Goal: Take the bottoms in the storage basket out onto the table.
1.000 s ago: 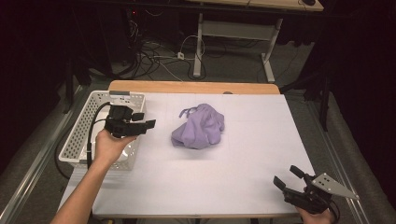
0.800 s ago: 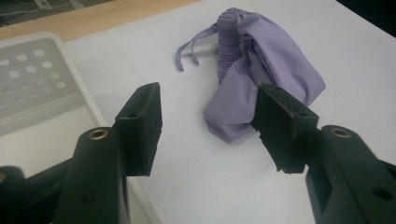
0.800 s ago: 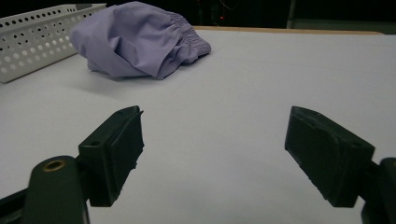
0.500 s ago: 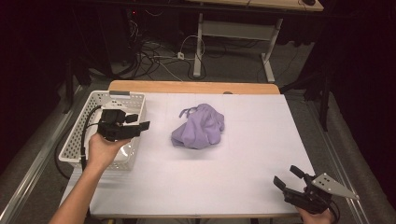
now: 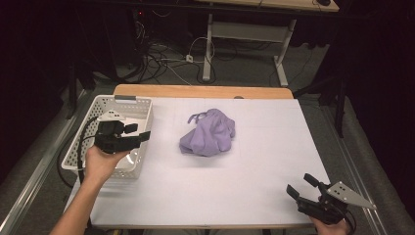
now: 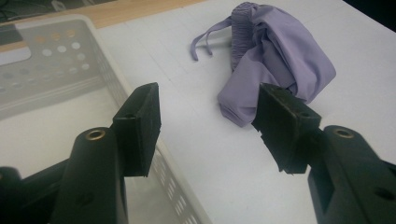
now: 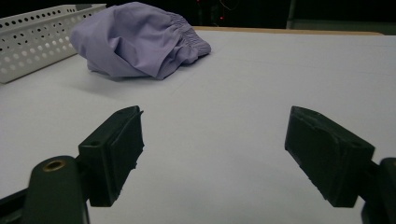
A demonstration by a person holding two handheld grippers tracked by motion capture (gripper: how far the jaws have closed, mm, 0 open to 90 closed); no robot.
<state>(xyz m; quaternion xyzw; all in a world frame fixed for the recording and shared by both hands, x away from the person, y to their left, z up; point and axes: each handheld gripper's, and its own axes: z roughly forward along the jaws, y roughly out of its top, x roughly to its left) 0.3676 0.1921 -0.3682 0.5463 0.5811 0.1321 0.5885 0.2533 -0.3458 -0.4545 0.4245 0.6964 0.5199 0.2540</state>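
Note:
A crumpled purple garment (image 5: 208, 138) with a gathered waistband and drawstring lies on the white table, a little left of centre. My left gripper (image 5: 139, 133) hovers over the right wall of the white perforated basket (image 5: 125, 99), jaws open and empty, pointing toward the garment. In the left gripper view the garment (image 6: 275, 60) lies beyond the open gripper (image 6: 208, 116), apart from it, with the basket's rim (image 6: 107, 70) at the left. My right gripper (image 5: 301, 184) rests open near the table's front right corner. In the right gripper view its jaws (image 7: 212, 149) hold nothing, and the garment (image 7: 140, 39) lies far ahead.
The white table cover (image 5: 254, 166) lies bare around the garment. A wooden table edge (image 5: 205, 91) runs along the back. Beyond it, cables and a desk frame (image 5: 244, 44) stand on the dark floor. The basket (image 7: 32, 42) appears at the far left in the right gripper view.
My left hand has drifted left and slightly toward me, bringing its gripper from the basket's right edge to above the basket. The right gripper and the garment have stayed put.

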